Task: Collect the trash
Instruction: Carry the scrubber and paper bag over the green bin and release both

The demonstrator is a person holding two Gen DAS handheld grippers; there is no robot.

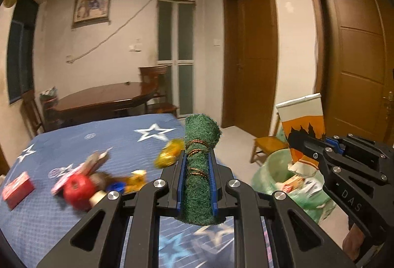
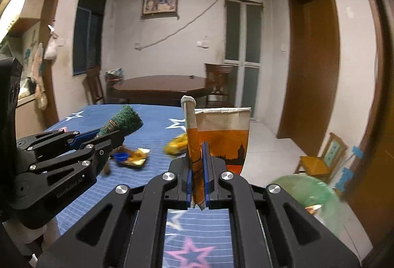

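Observation:
My left gripper is shut on a rolled green scouring pad tied with brown cord, held upright above the blue star bedspread. It also shows in the right wrist view. My right gripper is shut on an orange and white paper bag, also seen in the left wrist view, held over a green trash bag. Loose trash lies on the bedspread: a red round object, a red box, a yellow wrapper, a blue cap.
The green trash bag sits off the bed's right side with paper scraps inside. A small wooden chair stands beyond it. A dark wooden table with chairs stands behind the bed. Brown doors line the right wall.

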